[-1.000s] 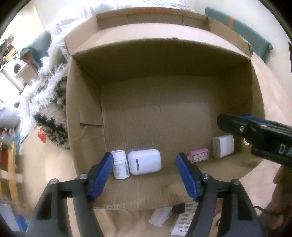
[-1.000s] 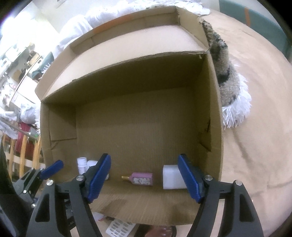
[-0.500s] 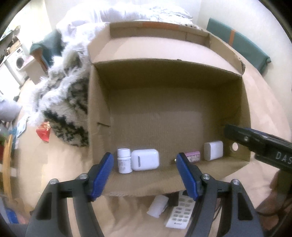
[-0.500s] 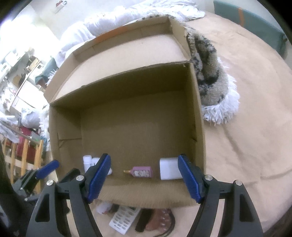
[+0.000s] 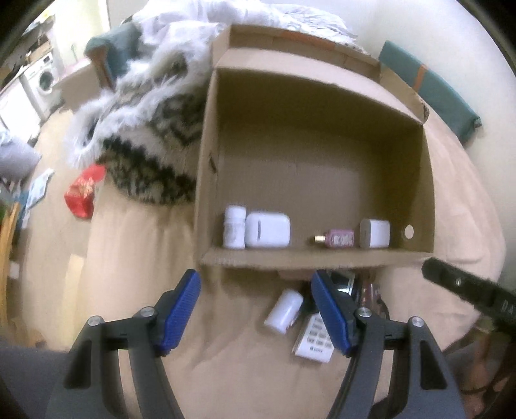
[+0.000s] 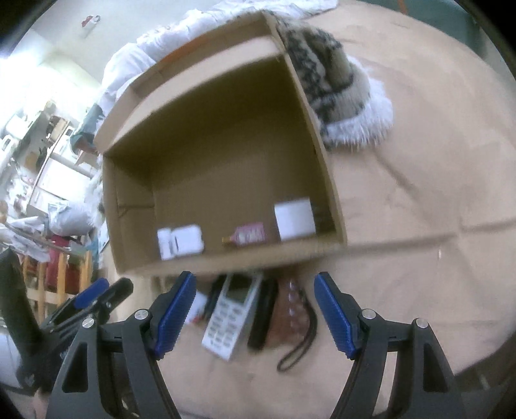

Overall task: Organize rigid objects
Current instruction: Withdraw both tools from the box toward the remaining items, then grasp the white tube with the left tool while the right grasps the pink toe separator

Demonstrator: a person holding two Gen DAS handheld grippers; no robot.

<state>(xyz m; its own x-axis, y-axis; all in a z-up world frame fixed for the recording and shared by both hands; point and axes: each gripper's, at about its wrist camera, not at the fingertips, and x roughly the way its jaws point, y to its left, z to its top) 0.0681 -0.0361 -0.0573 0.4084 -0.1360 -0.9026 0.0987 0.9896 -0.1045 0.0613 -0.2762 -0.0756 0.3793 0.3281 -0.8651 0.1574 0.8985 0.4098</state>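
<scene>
A cardboard box (image 5: 303,258) (image 6: 225,261) holds a white pill bottle (image 5: 234,227), a white case (image 5: 267,229) (image 6: 187,238), a pink perfume bottle (image 5: 338,238) (image 6: 250,233) and a white cube (image 5: 375,233) (image 6: 294,218). In front of the box on the beige sheet lie a white cylinder (image 5: 283,311), a white remote (image 5: 314,338) (image 6: 230,317), a black bar (image 6: 262,316) and a brownish item with a black strap (image 6: 292,317). My left gripper (image 5: 256,309) is open and empty above the sheet. My right gripper (image 6: 254,311) is open and empty above the remote.
A furry patterned blanket (image 5: 145,129) (image 6: 335,93) lies against the box's far side. A red packet (image 5: 82,196) lies left of it. A teal cushion (image 5: 432,93) sits at the back right. White bedding (image 5: 245,13) is behind the box.
Both grippers have pulled back out of the box toward me. The items on the sheet in front of the box have come into full view. Both stay open.
</scene>
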